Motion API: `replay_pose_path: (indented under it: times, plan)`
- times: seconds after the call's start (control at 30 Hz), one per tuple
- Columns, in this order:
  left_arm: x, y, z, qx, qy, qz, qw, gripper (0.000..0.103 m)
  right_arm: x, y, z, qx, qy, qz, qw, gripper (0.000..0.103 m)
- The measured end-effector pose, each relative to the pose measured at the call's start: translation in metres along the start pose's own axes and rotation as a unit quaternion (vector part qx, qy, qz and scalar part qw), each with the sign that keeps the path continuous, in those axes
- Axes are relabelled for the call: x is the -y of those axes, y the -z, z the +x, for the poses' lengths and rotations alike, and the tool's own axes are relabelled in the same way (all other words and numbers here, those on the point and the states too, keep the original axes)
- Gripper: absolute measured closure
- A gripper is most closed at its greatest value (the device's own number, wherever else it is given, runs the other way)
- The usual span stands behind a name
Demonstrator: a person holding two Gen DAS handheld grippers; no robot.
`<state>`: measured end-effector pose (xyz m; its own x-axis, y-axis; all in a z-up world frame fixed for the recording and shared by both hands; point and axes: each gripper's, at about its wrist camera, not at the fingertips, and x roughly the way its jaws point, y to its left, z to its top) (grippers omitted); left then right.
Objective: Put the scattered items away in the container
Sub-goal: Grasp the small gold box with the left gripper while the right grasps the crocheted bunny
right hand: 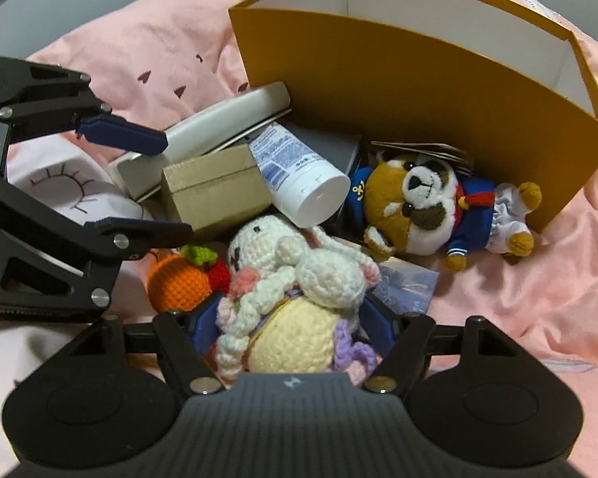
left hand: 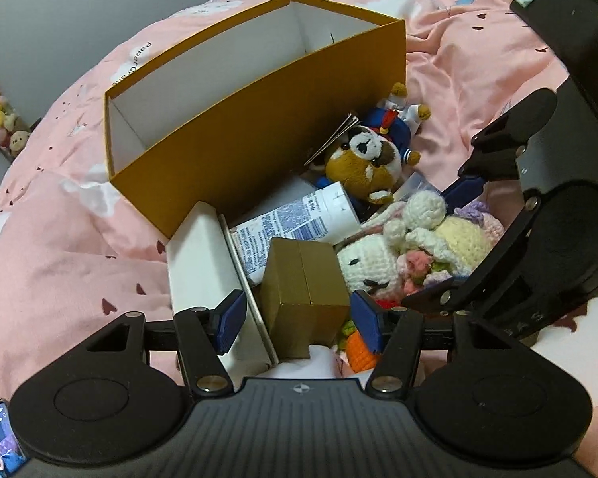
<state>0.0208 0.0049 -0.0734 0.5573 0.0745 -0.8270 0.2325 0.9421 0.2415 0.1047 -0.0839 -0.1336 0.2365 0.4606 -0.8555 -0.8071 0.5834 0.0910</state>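
The mustard-yellow container (left hand: 235, 159) stands upright and empty on the pink bedspread (left hand: 79, 239), its white inside showing, with the scattered items heaped against its near long wall. In that heap a small gold box (left hand: 303, 279) sits between the widely parted jaws of the left gripper (left hand: 299, 320); neither blue pad visibly presses it. Beside it lie a white flat box (left hand: 203, 255), a white tube (left hand: 299, 219) and a sailor-suited plush dog (right hand: 422, 207) at the container's end. The right gripper (right hand: 291, 326) straddles a crocheted rabbit (right hand: 295, 279), jaws wide; whether the pads grip it cannot be told. A crocheted orange (right hand: 179, 283) lies just beside.
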Motion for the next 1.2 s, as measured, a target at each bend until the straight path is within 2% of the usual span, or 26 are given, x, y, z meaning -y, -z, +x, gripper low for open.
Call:
replay_pose_path:
  times: [0.2, 0.63, 0.77, 0.93, 0.97, 1.2]
  plan:
    - [0.007, 0.003, 0.004, 0.003, 0.001, 0.017, 0.9998, 0.035, 0.004, 0.003, 0.013, -0.025, -0.007, 0.007, 1.000, 0.026]
    - [0.018, 0.004, 0.010, 0.011, -0.016, 0.063, 0.9978, 0.035, 0.006, 0.012, 0.014, -0.032, -0.010, 0.010, 0.999, 0.026]
    - [0.024, 0.004, 0.024, 0.000, -0.043, 0.077, 0.9961, 0.033, 0.006, 0.012, 0.017, -0.033, -0.012, 0.010, 0.999, 0.025]
    - [0.027, 0.005, 0.028, -0.004, -0.053, 0.080, 0.9954, 0.039, 0.005, 0.013, 0.018, -0.033, -0.009, 0.007, 0.999, 0.024]
    - [0.026, 0.005, 0.027, -0.003, -0.050, 0.077, 0.9958, 0.046, 0.005, 0.013, 0.018, -0.032, -0.009, 0.007, 0.999, 0.025]
    - [0.025, 0.007, 0.026, 0.000, -0.050, 0.065, 0.9966, 0.047, 0.003, 0.015, 0.017, -0.022, -0.007, 0.006, 1.000, 0.031]
